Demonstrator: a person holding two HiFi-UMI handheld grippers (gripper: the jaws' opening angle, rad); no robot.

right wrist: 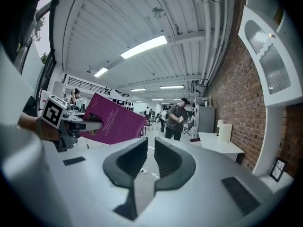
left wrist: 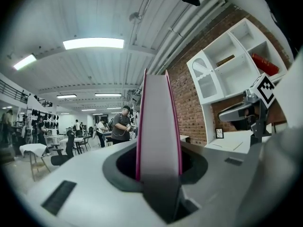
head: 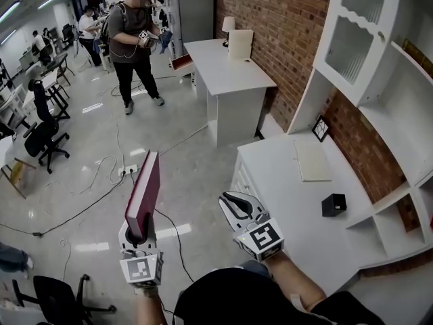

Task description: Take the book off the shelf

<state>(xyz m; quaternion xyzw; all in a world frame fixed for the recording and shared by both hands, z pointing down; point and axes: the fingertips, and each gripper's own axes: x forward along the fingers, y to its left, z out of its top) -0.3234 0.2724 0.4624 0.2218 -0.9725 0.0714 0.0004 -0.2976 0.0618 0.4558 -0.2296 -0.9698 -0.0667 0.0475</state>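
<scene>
On the far left, a black office chair with a star-shaped base stands on the glossy grey floor, which mirrors the ceiling lights. Thin cables lie across it.

Next comes the left gripper, with its white marker cube near the bottom edge. Its dark jaws are closed on the lower edge of the book and press on both covers. The book is a thin hardback with smooth magenta covers and a pale block of pages. It stands upright on its edge, rising out of the jaws, over the floor and well apart from the shelves. In the left gripper view the book fills the gap between the jaws, a tall narrow wedge with pink rims.

To its right is the right gripper, grey and rounded, also with a marker cube. In the right gripper view its two curved dark pads stand a narrow slit apart, and nothing is between them; only floor shows through.

Further right is a white cabinet top, flat and matt. On it lie a cream rectangular pad and a small black box; a small dark frame leans at the back. Above rises the white shelf unit against the rough red brick wall.
</scene>
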